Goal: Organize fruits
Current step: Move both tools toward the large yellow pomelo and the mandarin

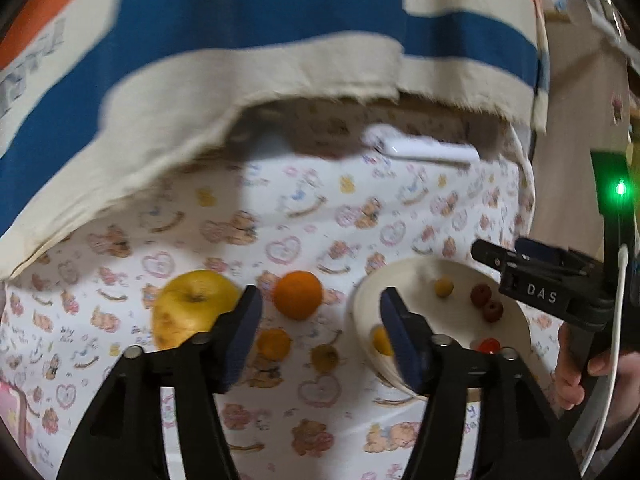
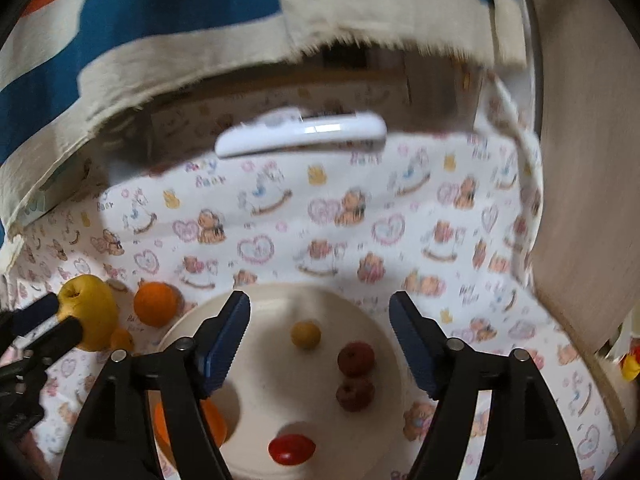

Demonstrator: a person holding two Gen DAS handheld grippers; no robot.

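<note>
Lying loose on the bear-printed white cloth [image 1: 304, 216], a large yellow apple [image 1: 192, 304], a round orange [image 1: 298, 294] and two small yellow-orange fruits [image 1: 274, 343] are being observed just ahead of the left gripper [image 1: 320, 320], the nearer one, its jaws parted and empty. The right gripper [image 2: 320, 332], also wide and empty, is being held over the cream round plate [image 2: 276, 296] bearing small fruits. Nothing is judged obstructing.

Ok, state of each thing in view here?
left gripper: open, nothing between its fingers
right gripper: open, nothing held, over the plate
plate: on the table, several small fruits in it
yellow apple: on the cloth, outside the plate
orange: on the cloth, outside the plate
</note>
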